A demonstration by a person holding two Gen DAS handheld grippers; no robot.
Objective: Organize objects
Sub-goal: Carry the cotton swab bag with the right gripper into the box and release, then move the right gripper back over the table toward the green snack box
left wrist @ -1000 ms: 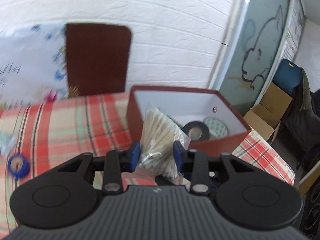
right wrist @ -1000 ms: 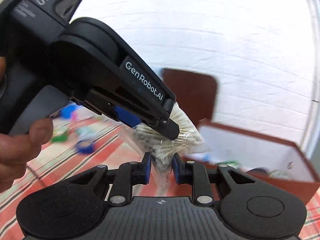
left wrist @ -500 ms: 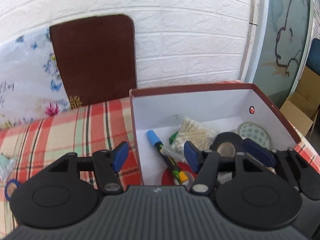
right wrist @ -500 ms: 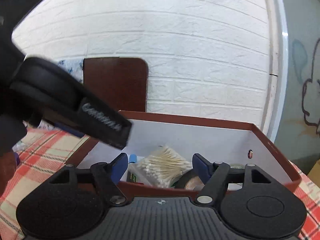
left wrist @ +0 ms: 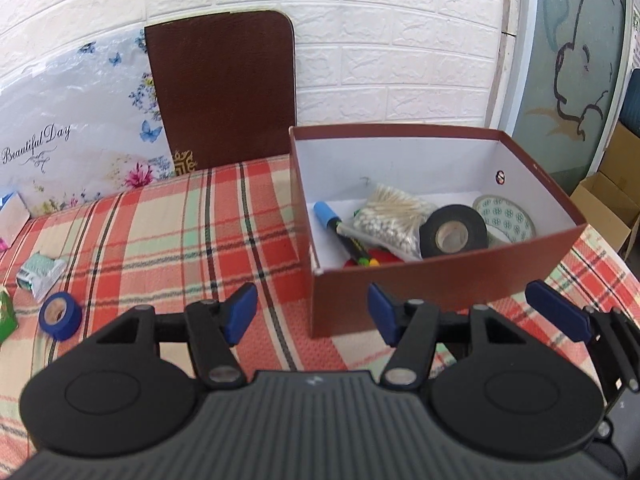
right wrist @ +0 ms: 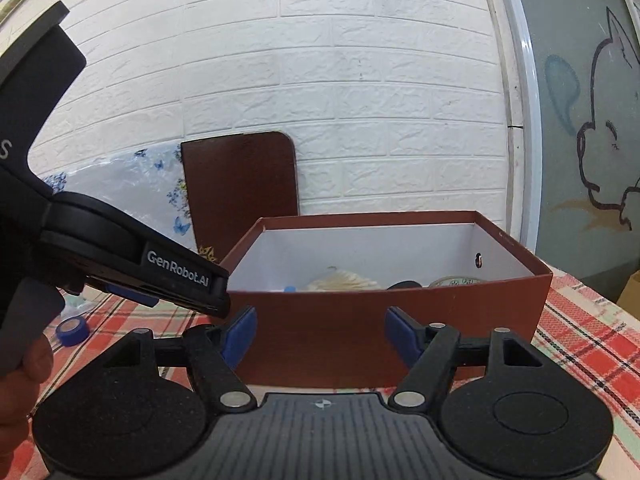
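Both of my grippers are empty, fingers spread wide: the left gripper (left wrist: 312,310) hangs over the plaid tablecloth (left wrist: 168,240) at the near-left corner of the brown box (left wrist: 448,280), the right gripper (right wrist: 320,330) low in front of its near wall. The bag of cotton swabs (left wrist: 394,218) lies inside the box, between the blue-capped marker (left wrist: 340,232) and the black tape roll (left wrist: 454,234) (leaning on both, I think). I judge loose items remain: the blue tape roll (left wrist: 60,315) sits well apart on the cloth, so my open left fingers suit fetching it.
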